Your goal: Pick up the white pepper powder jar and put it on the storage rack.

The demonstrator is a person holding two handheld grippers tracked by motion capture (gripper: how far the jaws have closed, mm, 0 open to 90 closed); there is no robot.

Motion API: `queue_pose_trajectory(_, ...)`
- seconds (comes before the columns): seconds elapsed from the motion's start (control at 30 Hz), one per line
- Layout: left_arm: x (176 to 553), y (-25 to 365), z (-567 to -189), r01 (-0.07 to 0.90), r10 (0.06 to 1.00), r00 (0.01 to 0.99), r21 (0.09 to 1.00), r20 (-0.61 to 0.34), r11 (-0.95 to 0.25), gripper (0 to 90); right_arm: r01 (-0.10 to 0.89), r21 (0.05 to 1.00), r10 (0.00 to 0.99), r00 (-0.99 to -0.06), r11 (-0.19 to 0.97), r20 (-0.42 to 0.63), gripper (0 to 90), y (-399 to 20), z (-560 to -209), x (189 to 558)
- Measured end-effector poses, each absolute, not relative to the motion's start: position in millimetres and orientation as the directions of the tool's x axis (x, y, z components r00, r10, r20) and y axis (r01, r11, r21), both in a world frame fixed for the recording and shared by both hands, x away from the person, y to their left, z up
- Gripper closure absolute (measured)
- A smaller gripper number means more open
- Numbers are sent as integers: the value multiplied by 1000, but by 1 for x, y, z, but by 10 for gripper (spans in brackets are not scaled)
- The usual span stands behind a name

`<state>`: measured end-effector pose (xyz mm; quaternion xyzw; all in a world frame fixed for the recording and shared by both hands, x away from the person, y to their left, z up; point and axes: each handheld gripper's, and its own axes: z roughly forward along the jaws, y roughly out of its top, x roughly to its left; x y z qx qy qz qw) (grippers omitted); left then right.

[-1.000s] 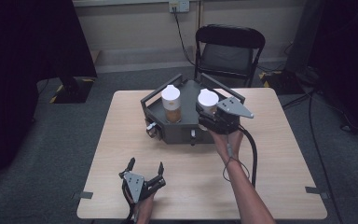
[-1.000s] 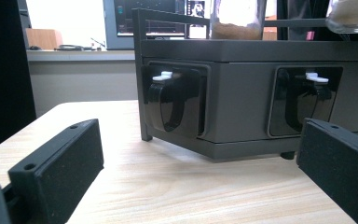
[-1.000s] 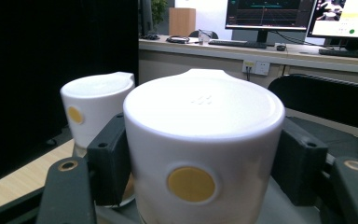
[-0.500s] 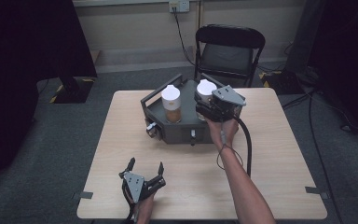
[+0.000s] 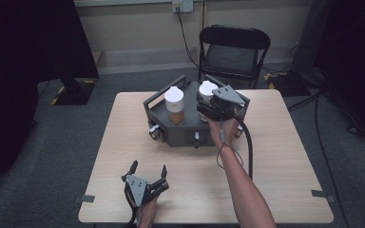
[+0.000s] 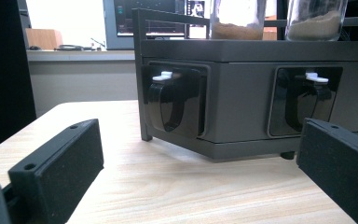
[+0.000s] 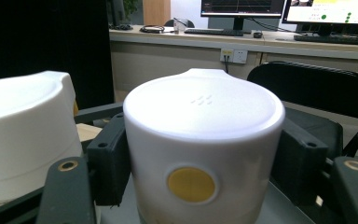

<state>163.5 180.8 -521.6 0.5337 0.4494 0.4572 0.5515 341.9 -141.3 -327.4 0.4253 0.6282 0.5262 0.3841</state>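
R tool [image 5: 208, 105]: jaws flank white cap of rear-R jar [image 7: 203, 154], touching both sides; grip looks closed on it. Jar upright in grey rack [image 5: 171, 135], table [image 5: 285, 156] far side. L tool [image 5: 147, 175]: wide open, empty, near edge, well apart.

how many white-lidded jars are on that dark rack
2. One jar stands on the left part of the dark rack, free of either gripper. The other jar stands to its right, between the jaws of the right gripper. None looks hidden.
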Motion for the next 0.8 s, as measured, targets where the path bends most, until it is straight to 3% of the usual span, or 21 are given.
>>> queue_pose_trajectory(0.8, 164, 181, -522, -24, 984, 178, 1000, -8, 12, 1, 130, 987, 946, -320, 93, -47, 300, -132, -337, 338)
